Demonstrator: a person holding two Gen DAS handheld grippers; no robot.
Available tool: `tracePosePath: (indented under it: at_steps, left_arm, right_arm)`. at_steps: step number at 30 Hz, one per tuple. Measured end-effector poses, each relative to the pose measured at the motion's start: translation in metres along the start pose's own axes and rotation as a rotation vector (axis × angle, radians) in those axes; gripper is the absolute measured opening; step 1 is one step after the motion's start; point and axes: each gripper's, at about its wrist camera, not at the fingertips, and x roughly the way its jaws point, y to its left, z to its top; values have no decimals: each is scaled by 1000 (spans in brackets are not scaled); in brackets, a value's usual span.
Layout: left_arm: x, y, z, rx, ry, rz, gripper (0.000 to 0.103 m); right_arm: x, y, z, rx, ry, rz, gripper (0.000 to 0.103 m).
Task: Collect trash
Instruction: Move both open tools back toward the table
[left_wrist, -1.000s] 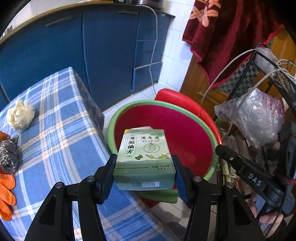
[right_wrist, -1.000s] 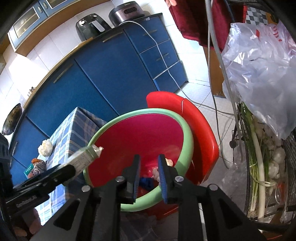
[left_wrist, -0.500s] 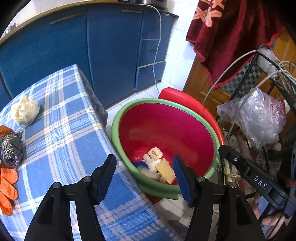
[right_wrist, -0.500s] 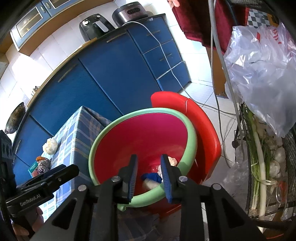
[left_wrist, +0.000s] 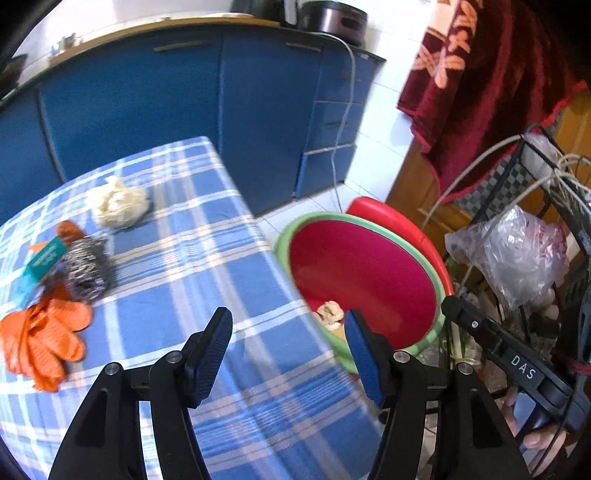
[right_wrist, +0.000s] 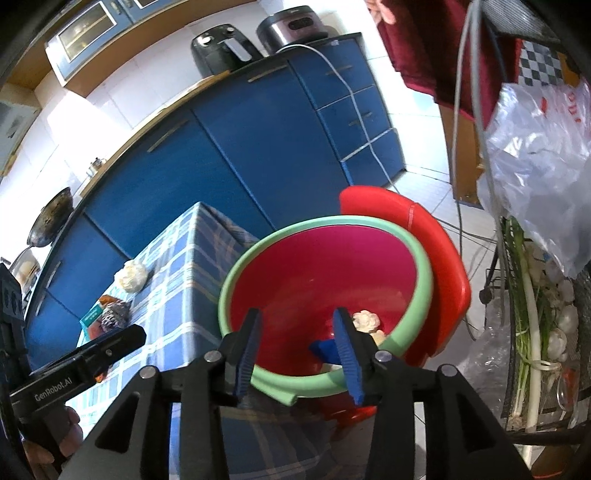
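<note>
The blue cabinets (left_wrist: 147, 92) stand behind the checked table (left_wrist: 207, 266), my landmark. Off its right edge sits the red basin (left_wrist: 369, 273) with scraps already inside. On the table's far left lies the crumpled paper ball (left_wrist: 118, 201), roundish, with no clear long axis, ahead and left of my left gripper (left_wrist: 286, 349), whose jaws are spread and empty. My right gripper (right_wrist: 297, 350), also spread and empty, hangs over the basin, so I judge the left one nearer.
</note>
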Motion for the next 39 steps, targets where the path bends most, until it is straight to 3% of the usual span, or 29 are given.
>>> tracePosePath:
  at_steps: [24, 39]
  left_arm:
    - [-77, 114, -30, -222, -123, 194, 65]
    - [-72, 185, -43, -312, -130, 325, 65]
  right_arm:
    - [9, 91, -14, -147, 43, 107, 54]
    - [21, 146, -22, -242, 78, 129, 58]
